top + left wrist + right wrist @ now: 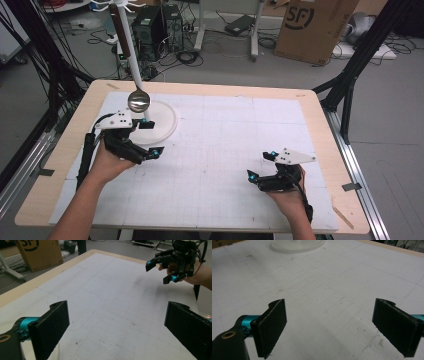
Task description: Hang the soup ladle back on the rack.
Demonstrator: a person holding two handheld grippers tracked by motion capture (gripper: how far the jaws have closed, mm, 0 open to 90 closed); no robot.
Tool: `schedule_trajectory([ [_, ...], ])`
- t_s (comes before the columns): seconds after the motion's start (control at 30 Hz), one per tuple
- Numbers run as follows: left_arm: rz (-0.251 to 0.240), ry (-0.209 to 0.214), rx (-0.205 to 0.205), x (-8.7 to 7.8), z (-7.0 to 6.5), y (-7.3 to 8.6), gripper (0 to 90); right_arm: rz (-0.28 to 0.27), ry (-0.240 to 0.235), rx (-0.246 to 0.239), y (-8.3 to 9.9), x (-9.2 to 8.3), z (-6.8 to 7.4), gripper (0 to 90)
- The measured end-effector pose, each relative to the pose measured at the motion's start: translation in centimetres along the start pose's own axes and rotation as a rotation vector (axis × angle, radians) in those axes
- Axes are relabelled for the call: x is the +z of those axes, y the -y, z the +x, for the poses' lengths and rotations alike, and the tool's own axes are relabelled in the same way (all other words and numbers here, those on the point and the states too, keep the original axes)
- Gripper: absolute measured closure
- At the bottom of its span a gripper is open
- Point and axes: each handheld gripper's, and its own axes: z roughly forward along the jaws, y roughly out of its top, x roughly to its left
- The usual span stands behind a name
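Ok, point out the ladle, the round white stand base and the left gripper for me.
ladle (139,100), high view, on its shiny metal bowl.
round white stand base (167,122), high view, on the bare right part of the disc.
left gripper (151,138), high view, midway between its two fingertips.

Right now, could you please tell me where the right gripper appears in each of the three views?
High view: the right gripper is low at right, jaws open, pointing toward the table's middle.
Left gripper view: the right gripper is at the upper right, held in a hand above the table.
Right gripper view: the right gripper shows its own two black jaws rising from the bottom corners.
Shared landmark: the white gridded mat.
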Motion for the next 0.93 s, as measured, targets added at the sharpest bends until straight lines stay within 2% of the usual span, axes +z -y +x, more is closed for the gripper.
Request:
schedule_trajectory([
  [0.13,0.011,0.012,0.0,0.5,-0.2,0.8,6.3,0.001,0.001,0.003,0.0,0.1,-0.1,11.0],
  [0.4,0.049,0.003,0.006,1.5,-0.7,2.2,6.3,0.004,-0.001,0.002,0.1,0.1,-0.1,11.0],
  [0.7,0.082,-0.006,0.015,2.0,-0.9,2.9,6.4,0.004,0.0,0.001,0.1,0.2,-0.1,11.1],
  [0.93,0.079,-0.008,0.017,1.9,-1.0,2.9,6.3,0.013,0.0,0.004,0.2,0.2,0.0,11.0],
])
